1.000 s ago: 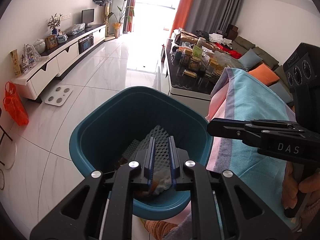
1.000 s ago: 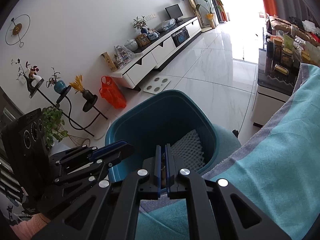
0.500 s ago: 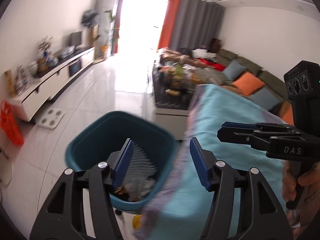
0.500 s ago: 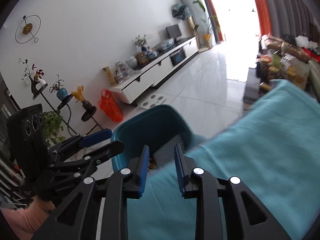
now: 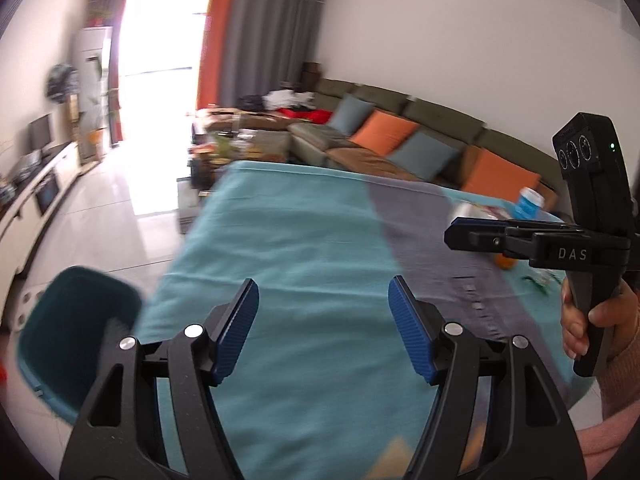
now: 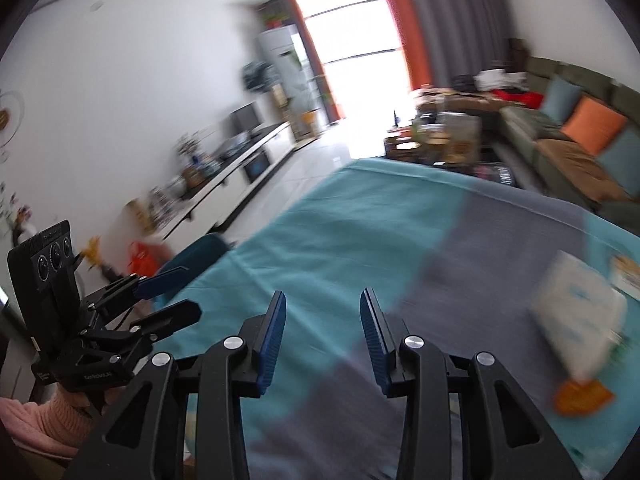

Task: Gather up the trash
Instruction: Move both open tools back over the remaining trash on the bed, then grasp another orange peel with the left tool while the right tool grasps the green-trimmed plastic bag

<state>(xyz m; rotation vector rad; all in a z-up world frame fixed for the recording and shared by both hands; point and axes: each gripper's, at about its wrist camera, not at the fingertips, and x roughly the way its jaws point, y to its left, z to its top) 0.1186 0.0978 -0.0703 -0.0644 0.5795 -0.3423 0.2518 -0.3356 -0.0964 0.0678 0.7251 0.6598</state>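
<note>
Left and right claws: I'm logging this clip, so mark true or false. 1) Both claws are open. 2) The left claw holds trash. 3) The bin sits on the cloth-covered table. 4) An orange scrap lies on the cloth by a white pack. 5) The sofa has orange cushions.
1) True: the left claw and right claw both stand open.
2) False: nothing is between its fingers; only the cloth shows beyond them.
3) False: the bin stands on the floor off the table's left edge.
4) True: the orange scrap lies just beside the white pack, though blurred.
5) True: the sofa carries orange cushions.
</note>
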